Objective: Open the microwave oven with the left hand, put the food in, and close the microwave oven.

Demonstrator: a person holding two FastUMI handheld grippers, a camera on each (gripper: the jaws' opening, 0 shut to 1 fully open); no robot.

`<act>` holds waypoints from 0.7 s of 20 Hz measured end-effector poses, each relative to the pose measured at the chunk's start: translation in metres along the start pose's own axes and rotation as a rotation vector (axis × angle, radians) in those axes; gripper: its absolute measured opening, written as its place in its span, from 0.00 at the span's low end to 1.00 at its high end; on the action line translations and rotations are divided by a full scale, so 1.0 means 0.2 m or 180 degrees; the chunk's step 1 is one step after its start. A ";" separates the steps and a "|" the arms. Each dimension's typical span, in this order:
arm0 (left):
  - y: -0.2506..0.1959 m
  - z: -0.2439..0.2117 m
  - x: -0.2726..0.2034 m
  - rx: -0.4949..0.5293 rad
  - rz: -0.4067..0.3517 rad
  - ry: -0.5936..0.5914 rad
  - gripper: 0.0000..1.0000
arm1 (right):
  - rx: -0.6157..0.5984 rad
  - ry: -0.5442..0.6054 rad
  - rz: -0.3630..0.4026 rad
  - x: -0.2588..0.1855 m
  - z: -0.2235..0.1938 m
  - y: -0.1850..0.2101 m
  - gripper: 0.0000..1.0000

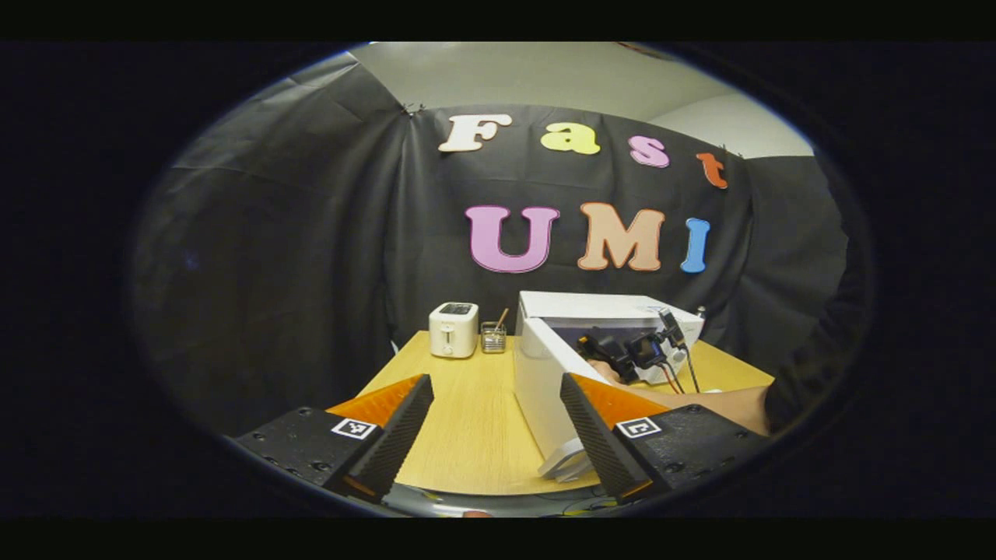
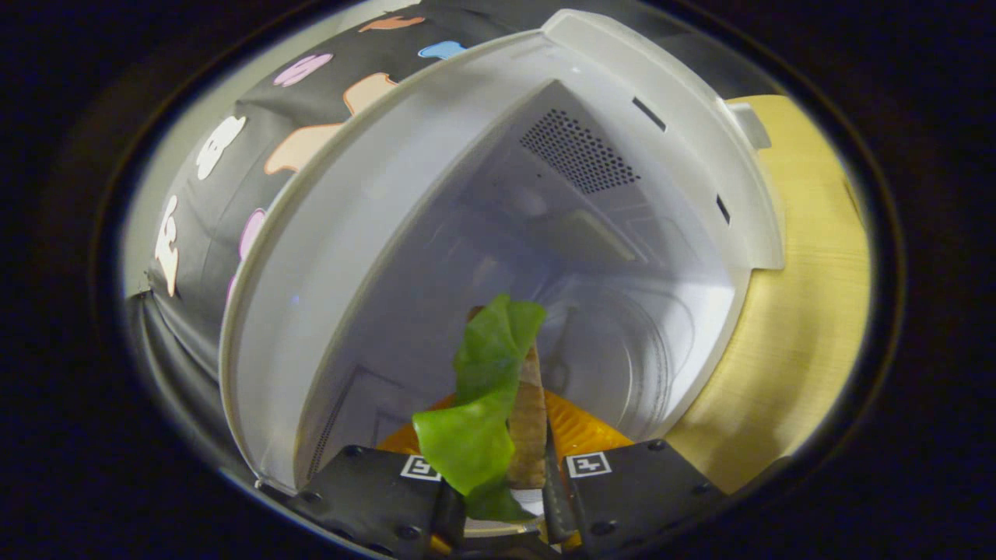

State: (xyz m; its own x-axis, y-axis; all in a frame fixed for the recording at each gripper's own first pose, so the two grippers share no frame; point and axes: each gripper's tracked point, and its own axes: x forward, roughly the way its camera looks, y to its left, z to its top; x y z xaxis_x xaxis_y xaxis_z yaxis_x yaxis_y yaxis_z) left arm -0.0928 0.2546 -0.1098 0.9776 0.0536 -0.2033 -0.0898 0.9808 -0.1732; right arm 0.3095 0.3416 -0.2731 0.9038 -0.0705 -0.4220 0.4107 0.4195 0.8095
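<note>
The right hand-held gripper (image 2: 506, 498) is pinching the food (image 2: 486, 404), a green leafy piece over a brown layer, clamped between its two fingers and held at the mouth of the microwave oven (image 2: 545, 218), whose white cavity lies open ahead with the turntable on its floor. The food hangs in the grip and has not yet been set down, so the opening looks done, the placing is under way, and the release, withdrawal and closing are left. The left hand-held gripper (image 1: 494, 435) is spread wide with nothing between its fingers, held back over the wooden surface (image 1: 467, 420), well apart from the open door (image 1: 545, 397), which it would need to push shut. Farther off sit a white toaster (image 1: 454, 329) and a small glass cup (image 1: 493, 337). No brand or label writing on the appliances is legible.
</note>
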 end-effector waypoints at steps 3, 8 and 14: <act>-0.01 -0.05 0.00 -0.0113 -0.0017 0.0104 0.94 | 0.0022 0.0037 -0.0007 0.05 -0.03 0.00 0.52; -0.04 0.03 0.02 0.0065 -0.0097 -0.0044 0.94 | -0.0756 0.0015 -0.0372 0.08 -0.04 -0.13 0.68; -0.09 0.05 0.02 0.0110 -0.0195 -0.0093 0.96 | -0.1680 0.0113 -0.0485 0.05 0.04 -0.16 1.00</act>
State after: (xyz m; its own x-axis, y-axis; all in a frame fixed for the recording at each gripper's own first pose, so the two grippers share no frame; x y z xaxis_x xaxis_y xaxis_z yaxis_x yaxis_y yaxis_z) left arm -0.0857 0.2398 -0.0977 0.9863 -0.0019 -0.1652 -0.0234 0.9883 -0.1510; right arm 0.3075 0.3199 -0.2992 0.8305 -0.1392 -0.5394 0.4125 0.8045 0.4274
